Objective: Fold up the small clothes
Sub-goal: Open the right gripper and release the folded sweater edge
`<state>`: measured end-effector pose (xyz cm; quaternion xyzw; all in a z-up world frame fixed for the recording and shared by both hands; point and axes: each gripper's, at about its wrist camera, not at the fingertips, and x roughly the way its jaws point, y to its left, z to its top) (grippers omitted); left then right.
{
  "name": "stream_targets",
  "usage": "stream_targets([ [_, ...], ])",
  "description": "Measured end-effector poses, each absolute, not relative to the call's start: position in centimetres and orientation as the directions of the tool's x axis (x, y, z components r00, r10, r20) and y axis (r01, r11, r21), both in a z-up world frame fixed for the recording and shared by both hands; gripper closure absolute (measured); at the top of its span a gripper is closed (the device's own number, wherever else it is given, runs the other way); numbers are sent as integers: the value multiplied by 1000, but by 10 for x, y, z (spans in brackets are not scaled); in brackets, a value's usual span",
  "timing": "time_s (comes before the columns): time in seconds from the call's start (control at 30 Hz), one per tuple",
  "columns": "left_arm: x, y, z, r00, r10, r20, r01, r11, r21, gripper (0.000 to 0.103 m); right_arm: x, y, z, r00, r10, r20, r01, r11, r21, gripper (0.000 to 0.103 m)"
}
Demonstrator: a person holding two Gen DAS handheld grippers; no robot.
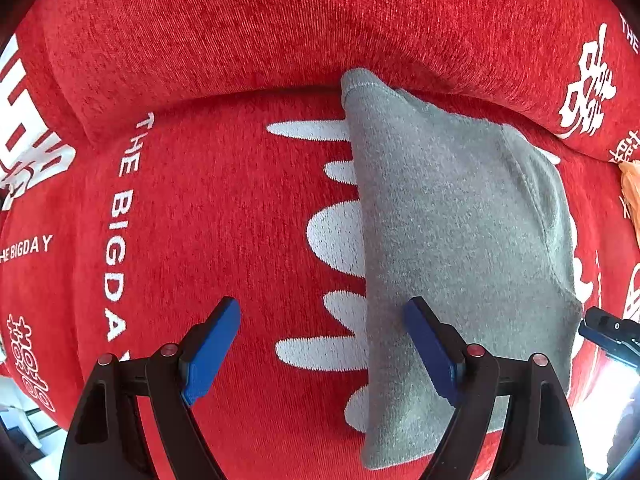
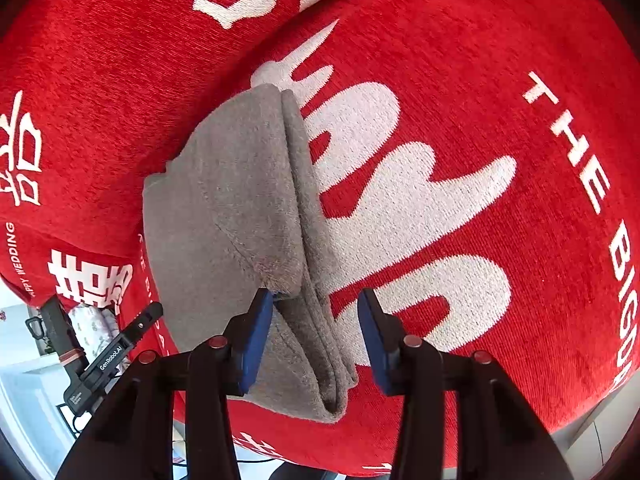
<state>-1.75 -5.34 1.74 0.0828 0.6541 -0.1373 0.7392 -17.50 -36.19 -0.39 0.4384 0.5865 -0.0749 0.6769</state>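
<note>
**A:** Where's the garment from your seat?

**B:** I see a grey folded garment (image 1: 460, 248) lying on a red sofa seat (image 1: 224, 216). In my left wrist view its long axis runs from the seam where the seat meets the red back cushion (image 1: 280, 32) down towards the seat's front edge. The narrow hemmed end points at the back cushion; the wider end is nearest me.

**A:** And the claws?

**B:** My left claw (image 1: 322, 346) is released, jaws standing wide. One blue pad sits over bare red fabric, the other over the garment's long edge; whether it touches the cloth I cannot tell. My right claw (image 2: 316, 340) is also released: its jaws are parted, and the layered front end of the garment (image 2: 256, 216) lies between them. One pad is right beside the folded flap; the other is clear of the cloth.

**A:** What about the surface?

**B:** The sofa cover is ribbed red cloth with large white shapes and white lettering, "THE BIGDAY" (image 1: 116, 248) running along the seat. Past the seat's front corner in the right wrist view I see pale, bright room, too washed out to read, plus the left claw's black body (image 2: 100, 356).
</note>
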Motion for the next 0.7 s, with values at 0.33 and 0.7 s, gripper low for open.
stream_targets([
  [0.33,-18,-49,17,85,-114,-990,301,950,-83,0,-170,-360,-7,302,426,-853,611,600,516,34],
  [0.7,-11,-55,14,44,-126,-991,311,944,-106,0,-157,-366,-10,315,443,-839,601,591,538,33],
])
